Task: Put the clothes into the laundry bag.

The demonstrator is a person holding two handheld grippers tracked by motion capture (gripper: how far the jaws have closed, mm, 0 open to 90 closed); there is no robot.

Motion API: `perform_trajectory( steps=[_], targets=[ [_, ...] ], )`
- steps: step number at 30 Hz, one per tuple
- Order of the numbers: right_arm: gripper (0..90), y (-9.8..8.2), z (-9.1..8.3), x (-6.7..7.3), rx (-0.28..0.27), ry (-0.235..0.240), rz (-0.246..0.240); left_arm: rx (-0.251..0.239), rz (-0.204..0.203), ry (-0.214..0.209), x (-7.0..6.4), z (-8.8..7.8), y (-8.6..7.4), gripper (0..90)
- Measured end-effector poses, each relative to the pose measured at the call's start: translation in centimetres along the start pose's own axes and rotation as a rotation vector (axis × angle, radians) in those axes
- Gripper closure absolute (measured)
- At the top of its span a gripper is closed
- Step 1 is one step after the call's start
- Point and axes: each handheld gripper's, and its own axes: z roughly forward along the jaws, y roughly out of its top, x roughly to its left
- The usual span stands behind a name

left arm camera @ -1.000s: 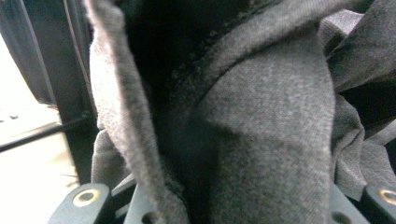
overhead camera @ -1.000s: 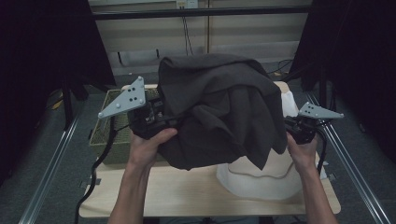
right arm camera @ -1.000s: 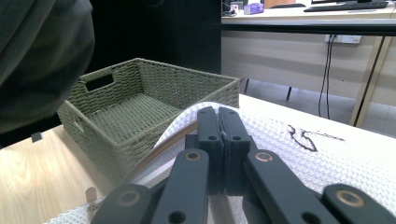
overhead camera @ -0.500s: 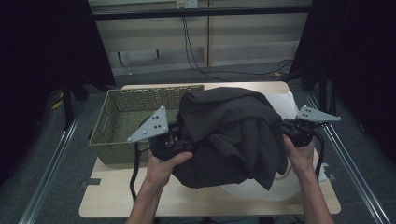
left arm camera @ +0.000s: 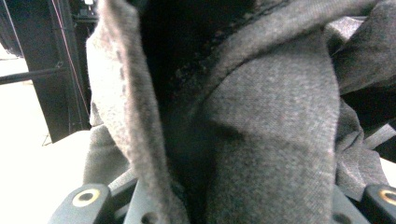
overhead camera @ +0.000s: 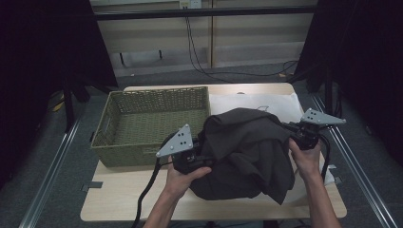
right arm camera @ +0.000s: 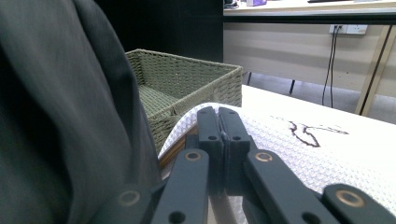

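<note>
A dark grey garment (overhead camera: pixel 247 147) hangs bunched between my two grippers, low over the right half of the table. My left gripper (overhead camera: pixel 200 159) is at its left side, shut on a thick fold of the cloth. In the left gripper view that garment (left arm camera: pixel 271 116) packs the gap between the jaws and hides their tips. My right gripper (right arm camera: pixel 219 116) is at the garment's right edge with its jaws pressed together. The garment (right arm camera: pixel 56 116) drapes along its left side, and I cannot tell whether a thin edge is pinched.
A woven green basket (overhead camera: pixel 157 92) stands on the left half of the wooden table (overhead camera: pixel 119 199). A white cloth (overhead camera: pixel 256 100) with a dark drawn mark lies under and behind the garment. Dark curtains and metal rails flank the table.
Both hands have brought the garment down from chest height to just above the table. The left gripper sank and came toward the front edge, uncovering the basket.
</note>
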Motion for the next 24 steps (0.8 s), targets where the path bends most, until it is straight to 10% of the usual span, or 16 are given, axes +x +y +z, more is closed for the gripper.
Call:
perform_trajectory(
  steps=[9, 15, 24],
  targets=[
    [89.4, -0.1, 0.1, 0.0, 0.012, -0.006, 0.002, 0.037, -0.001, -0.007, 0.5, 1.5, -2.1, 70.5],
    [89.4, -0.1, 0.4, 0.3, 0.021, 0.007, -0.006, 0.151, 0.076, -0.024, -0.3, 3.6, -3.3, 70.5],
    [89.4, -0.4, 0.7, 0.4, 0.048, 0.007, -0.008, 0.242, 0.065, -0.033, 0.3, 5.8, -6.2, 70.5]
  ],
)
